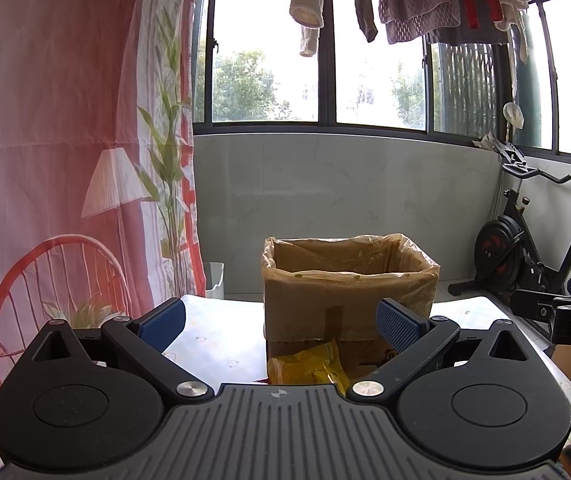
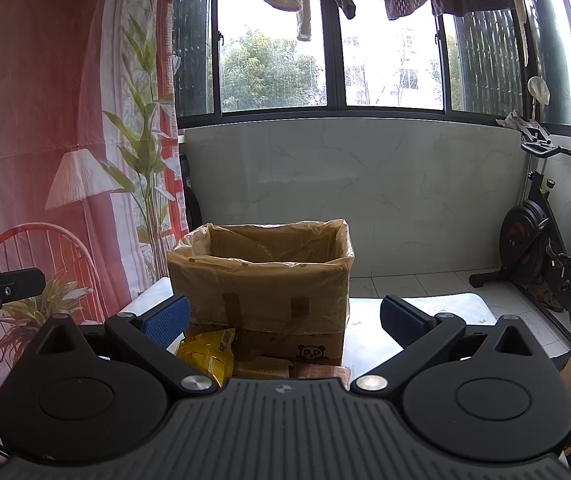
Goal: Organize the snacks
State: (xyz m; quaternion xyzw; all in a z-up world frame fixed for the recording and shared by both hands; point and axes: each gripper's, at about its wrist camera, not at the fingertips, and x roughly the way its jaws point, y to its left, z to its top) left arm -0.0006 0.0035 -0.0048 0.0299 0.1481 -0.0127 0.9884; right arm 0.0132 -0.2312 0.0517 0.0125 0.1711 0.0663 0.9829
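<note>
The cardboard box (image 2: 259,280) stands open-topped on the counter (image 2: 369,340), so entry from above is free. At the box's near foot a yellow snack bag (image 2: 207,354) and flat brown packets (image 2: 281,368) crowd the approach. Right of the box the counter lies bare. Left of the box, the printed curtain (image 2: 45,120) hangs near

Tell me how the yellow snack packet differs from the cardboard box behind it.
The yellow snack packet is small, crinkled and lies low on the table; the cardboard box is much larger, stiff and stands upright. The packet is bright yellow; the box is brown, open-topped and lined with a clear plastic bag. Both sit on the same table, close together.
</note>
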